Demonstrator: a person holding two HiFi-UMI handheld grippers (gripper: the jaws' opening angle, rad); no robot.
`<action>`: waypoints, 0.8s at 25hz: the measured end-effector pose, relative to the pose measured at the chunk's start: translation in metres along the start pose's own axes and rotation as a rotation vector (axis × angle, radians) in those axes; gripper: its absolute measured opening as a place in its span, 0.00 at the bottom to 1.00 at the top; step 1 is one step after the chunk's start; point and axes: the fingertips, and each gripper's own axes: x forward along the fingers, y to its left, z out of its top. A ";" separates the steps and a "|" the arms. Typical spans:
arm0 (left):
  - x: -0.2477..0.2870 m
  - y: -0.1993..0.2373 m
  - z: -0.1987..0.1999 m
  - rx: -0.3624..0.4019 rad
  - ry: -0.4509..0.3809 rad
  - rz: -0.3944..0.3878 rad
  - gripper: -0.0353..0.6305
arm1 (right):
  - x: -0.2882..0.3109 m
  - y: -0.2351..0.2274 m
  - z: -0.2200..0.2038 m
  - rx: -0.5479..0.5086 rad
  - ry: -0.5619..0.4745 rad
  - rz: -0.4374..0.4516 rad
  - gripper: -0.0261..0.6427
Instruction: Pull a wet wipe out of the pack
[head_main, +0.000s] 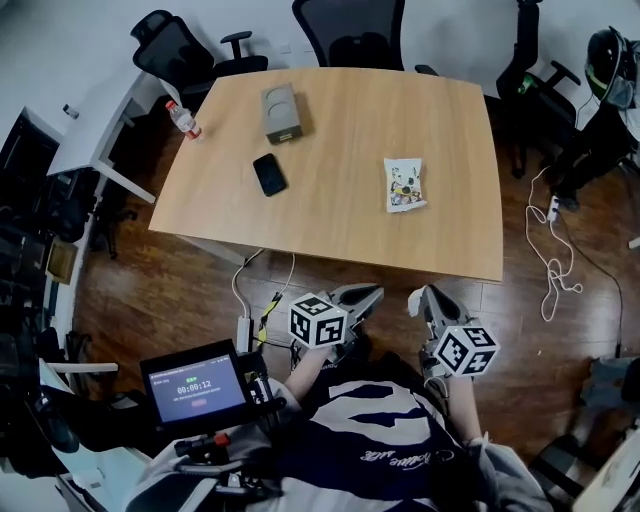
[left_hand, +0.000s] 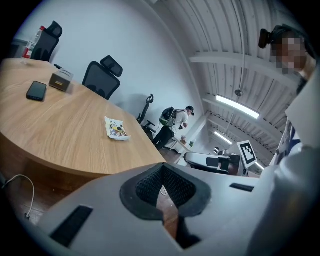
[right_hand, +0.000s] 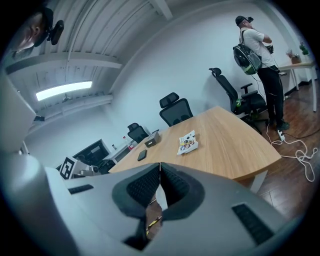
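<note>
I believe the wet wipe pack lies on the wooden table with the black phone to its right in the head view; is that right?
Not quite: in the head view the black phone lies left of the wet wipe pack on the wooden table.

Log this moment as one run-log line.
stage: not started | left claw: shut, empty | right claw: shut, empty | white printed wet wipe pack: flat on light wooden table, untouched

Head camera looks down; tool cameras face table (head_main: 340, 130).
</note>
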 end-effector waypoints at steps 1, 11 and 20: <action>0.003 -0.008 -0.008 0.001 0.004 0.003 0.06 | -0.007 -0.002 -0.005 -0.001 0.006 0.010 0.04; 0.014 -0.050 -0.059 -0.031 0.017 0.047 0.06 | -0.044 -0.006 -0.033 -0.005 0.073 0.089 0.04; 0.011 -0.042 -0.054 -0.050 -0.019 0.087 0.06 | -0.032 0.003 -0.038 -0.032 0.119 0.148 0.04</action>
